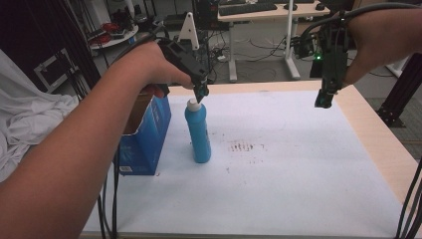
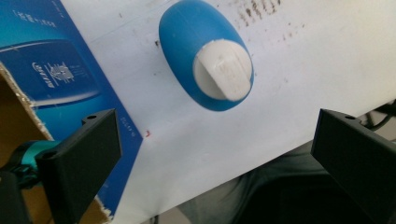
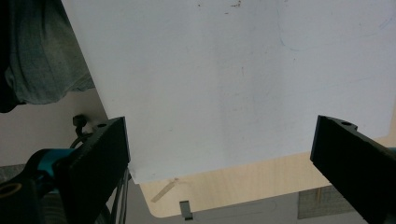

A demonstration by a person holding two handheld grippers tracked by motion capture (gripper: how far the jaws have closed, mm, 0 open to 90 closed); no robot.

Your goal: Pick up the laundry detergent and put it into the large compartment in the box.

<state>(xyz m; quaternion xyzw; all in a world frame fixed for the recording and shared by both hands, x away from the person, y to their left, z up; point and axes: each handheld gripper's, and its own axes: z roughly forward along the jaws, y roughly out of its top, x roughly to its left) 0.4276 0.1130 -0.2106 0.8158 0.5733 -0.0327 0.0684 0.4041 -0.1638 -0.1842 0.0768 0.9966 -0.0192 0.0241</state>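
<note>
Blue bottle [image 1: 198, 134]: oval body, white flip cap [image 2: 223, 69], upright on the white-covered desk [image 1: 298, 174], just right of an open blue carton [image 1: 144, 139]. Left gripper [image 1: 201, 92] directly above cap, jaws wide apart. Right gripper [image 1: 323, 102] well apart, raised, jaws apart.

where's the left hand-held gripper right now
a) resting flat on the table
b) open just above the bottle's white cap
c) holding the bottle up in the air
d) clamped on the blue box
b: the left hand-held gripper hangs over the white cap of the upright blue bottle, its jaws wide apart with nothing between them.
</note>
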